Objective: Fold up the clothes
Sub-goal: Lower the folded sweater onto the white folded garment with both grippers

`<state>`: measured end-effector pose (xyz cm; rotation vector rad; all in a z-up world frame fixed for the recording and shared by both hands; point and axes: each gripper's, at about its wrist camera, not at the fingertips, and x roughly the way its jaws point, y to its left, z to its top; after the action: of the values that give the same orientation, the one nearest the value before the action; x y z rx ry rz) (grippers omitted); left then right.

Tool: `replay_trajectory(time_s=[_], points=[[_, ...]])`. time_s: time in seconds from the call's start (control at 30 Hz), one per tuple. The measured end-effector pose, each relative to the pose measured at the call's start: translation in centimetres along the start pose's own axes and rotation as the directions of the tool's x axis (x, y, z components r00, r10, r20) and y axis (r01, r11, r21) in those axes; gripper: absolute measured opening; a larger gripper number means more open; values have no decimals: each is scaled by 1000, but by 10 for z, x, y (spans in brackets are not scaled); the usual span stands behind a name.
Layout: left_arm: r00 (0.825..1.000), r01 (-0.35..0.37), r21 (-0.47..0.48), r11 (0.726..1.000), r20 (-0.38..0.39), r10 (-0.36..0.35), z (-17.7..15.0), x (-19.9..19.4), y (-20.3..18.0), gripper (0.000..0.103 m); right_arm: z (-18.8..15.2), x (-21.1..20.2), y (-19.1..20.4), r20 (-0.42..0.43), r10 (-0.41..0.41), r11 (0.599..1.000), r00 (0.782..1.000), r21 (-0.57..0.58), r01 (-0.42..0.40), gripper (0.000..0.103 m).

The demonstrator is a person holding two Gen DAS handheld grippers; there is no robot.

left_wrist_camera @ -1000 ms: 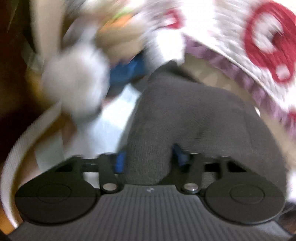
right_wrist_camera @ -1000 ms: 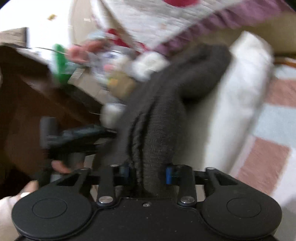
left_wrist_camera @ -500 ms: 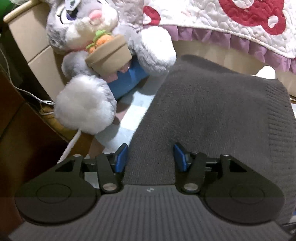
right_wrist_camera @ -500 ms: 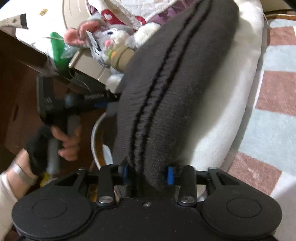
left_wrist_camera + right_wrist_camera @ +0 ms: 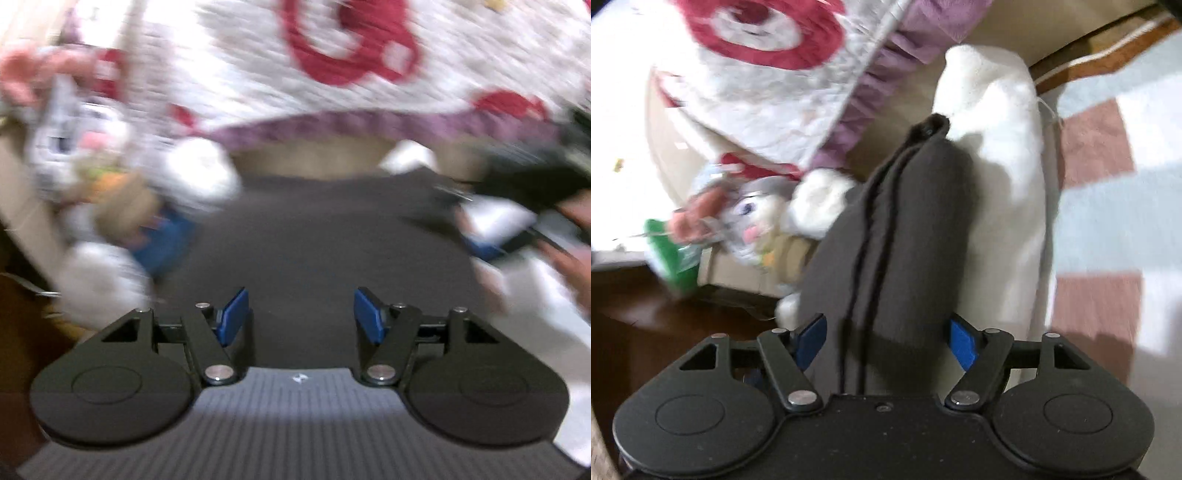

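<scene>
A folded dark grey knit garment (image 5: 332,240) lies flat on a white cushion, just ahead of my left gripper (image 5: 299,314), whose blue pads stand wide apart and hold nothing. In the right wrist view the same garment (image 5: 905,221) shows as a folded stack with layered edges, running forward between the pads of my right gripper (image 5: 886,339). The right pads are spread and stand clear of the cloth. The other gripper and the hand holding it show blurred at the right of the left wrist view (image 5: 535,184).
A grey plush rabbit (image 5: 753,214) with a flowerpot sits left of the garment. A white quilt with red motifs and a purple frill (image 5: 332,74) hangs behind. A white cushion (image 5: 1004,184) lies under the garment, on a checked rug (image 5: 1108,221). Dark wood furniture (image 5: 646,332) stands at left.
Both grippers have opened and let go of the dark garment, which now rests folded on the cushion. Both views have shifted and are blurred by motion.
</scene>
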<state>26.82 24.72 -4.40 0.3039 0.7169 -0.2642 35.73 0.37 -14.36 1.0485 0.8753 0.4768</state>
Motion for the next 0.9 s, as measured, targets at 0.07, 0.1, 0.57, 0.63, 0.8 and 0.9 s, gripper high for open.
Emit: replay_trajectory(time_s=[0.07, 0.1, 0.57, 0.63, 0.8, 0.9], points=[[998, 57, 40, 998, 5, -57, -11, -2, -17, 63, 10, 12, 17, 33, -123, 984, 992, -127, 126, 48], [998, 63, 66, 996, 9, -64, -18, -5, -25, 62, 11, 8, 35, 73, -139, 957, 988, -248, 153, 34], [987, 134, -108, 985, -71, -142, -59, -24, -27, 63, 9, -2, 35, 231, -286, 736, 930, -568, 368, 53], [988, 112, -133, 985, -87, -124, -64, -29, -30, 64, 11, -11, 35, 243, -297, 752, 924, -536, 383, 53], [989, 41, -155, 987, -137, -63, -77, -32, -56, 70, -3, -33, 26, 253, -311, 699, 916, -592, 401, 53], [986, -27, -99, 995, -169, 10, -85, -31, -76, 71, -17, -44, 14, 246, -346, 657, 905, -625, 421, 53]])
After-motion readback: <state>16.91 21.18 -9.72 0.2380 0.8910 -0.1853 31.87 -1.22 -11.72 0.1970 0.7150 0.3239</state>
